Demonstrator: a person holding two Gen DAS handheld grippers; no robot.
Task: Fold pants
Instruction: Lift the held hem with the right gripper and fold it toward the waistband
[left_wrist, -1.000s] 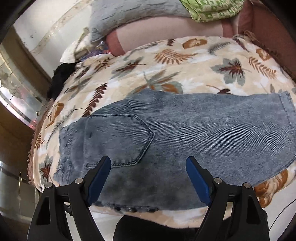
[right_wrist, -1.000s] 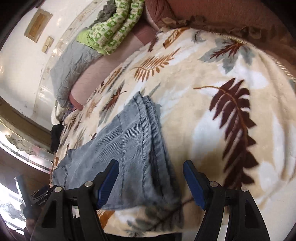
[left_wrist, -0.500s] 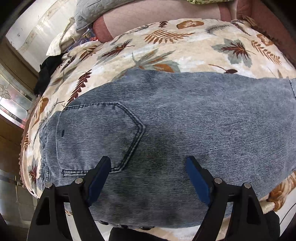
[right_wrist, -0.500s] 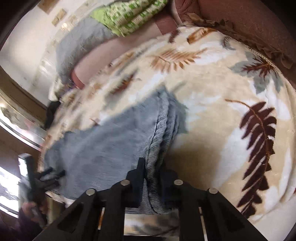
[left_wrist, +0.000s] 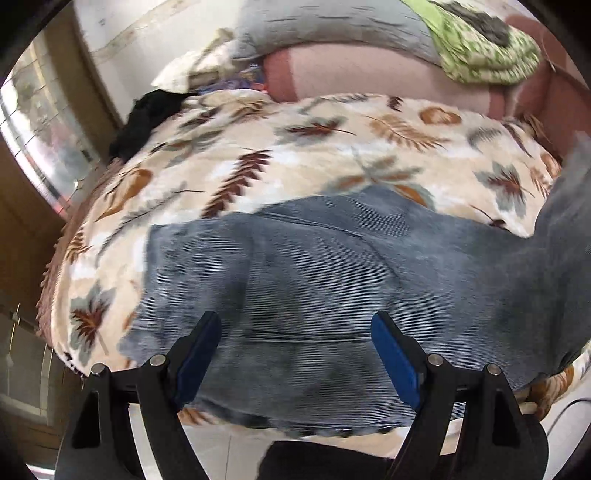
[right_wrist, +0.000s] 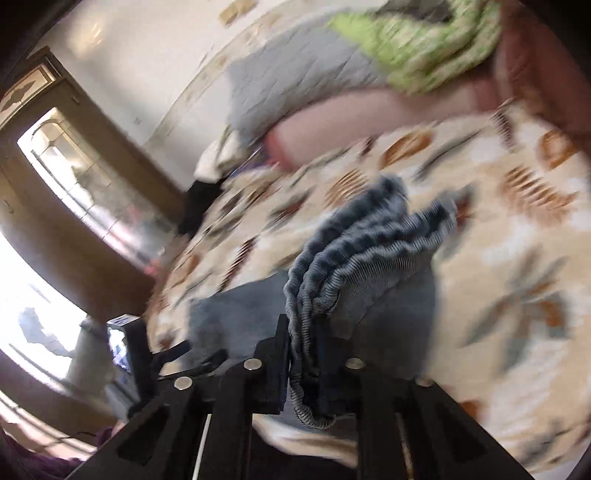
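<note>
Left wrist view. Left gripper spread wide, nothing between the blue pads; hovering above the pants. Denim lying flat just ahead of and beneath the jaws, waistband end to the left of them, the far leg end rising out of frame at the right edge. Judged soft, mid-weight, limp under its own load, ribbed surface unlikely to slip; best taken at hems or waistband, where stacked seams give a firm bite. Resting on a plush leaf-print blanket over a bed; grey pillow and green quilt well beyond the jaws, black cloth far left.

Right wrist view. Right gripper clamped on the bunched hem layers of the pants; jaws just now eased slightly apart, cloth between them. Hem edges fanning upward ahead of the jaws, lifted off the blanket; rest of the denim trailing down to the left. Picture blurred. Glazed door and pale wall far left. Edges of the layers uneven, so slippage of one layer judged possible.
</note>
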